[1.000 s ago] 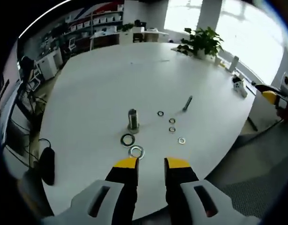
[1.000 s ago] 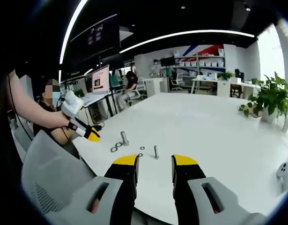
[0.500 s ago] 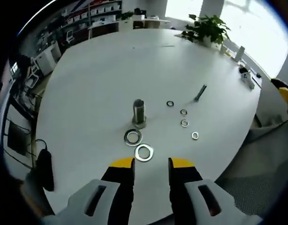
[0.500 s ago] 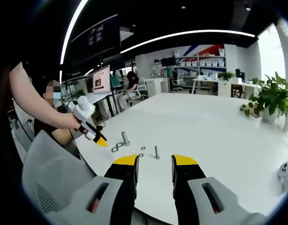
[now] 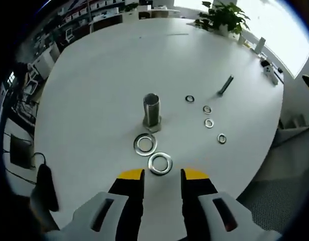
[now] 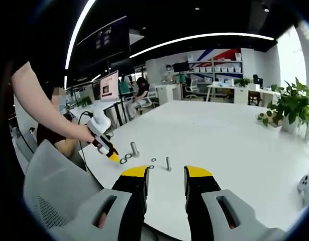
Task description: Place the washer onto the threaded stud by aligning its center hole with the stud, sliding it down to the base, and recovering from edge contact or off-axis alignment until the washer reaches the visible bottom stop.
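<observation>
On the white counter (image 5: 94,75), just ahead of the left gripper (image 5: 162,174), lie two large washers: the nearer washer (image 5: 160,163) sits almost between the yellow-tipped jaws, and a second large washer (image 5: 144,144) lies just beyond it, close to the foot of the threaded stud (image 5: 151,110). The stud stands upright on its base with nothing on it yet. Off to the right are four small washers (image 5: 208,122) scattered in a loose row, and farther out a slim bolt (image 5: 225,85) lies on its side.

The left jaws stand apart and hold nothing. In the right gripper view the right gripper (image 6: 166,174) is well back from the work, its jaws likewise parted and empty, looking across the counter at the stud (image 6: 134,148), while the left gripper (image 6: 105,143) (held in the person's hand) points down toward the washers.

By my reading the step in hand is the approach to pick up a washer; nothing has been aligned or slid down yet, so the task is at its start. The next move calls for lowering the left jaws over the nearer washer and catching it by the rim (a flat ring on a smooth surface may skate away instead of lifting). Once held, its hole must be brought level over the stud top.
</observation>
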The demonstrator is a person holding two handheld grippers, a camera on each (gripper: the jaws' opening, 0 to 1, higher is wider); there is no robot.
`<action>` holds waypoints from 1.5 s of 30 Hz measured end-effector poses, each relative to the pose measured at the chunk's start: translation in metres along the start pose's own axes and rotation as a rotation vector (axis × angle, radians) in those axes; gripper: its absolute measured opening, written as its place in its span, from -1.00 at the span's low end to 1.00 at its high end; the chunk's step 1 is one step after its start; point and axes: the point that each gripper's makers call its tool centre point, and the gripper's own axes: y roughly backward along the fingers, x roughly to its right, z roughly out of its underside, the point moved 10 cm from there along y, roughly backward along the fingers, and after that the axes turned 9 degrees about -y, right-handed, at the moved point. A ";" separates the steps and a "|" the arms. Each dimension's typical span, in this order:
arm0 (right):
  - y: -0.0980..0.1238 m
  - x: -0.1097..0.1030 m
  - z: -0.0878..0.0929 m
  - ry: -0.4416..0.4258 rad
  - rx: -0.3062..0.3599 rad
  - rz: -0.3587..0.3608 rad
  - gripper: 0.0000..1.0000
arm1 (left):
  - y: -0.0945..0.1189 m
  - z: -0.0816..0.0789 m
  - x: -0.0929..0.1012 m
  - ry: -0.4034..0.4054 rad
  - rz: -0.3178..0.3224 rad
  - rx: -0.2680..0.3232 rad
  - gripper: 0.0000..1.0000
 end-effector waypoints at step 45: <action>0.001 0.002 0.001 -0.014 0.008 -0.006 -0.40 | -0.031 -0.027 -0.001 -0.229 0.050 -0.280 -0.45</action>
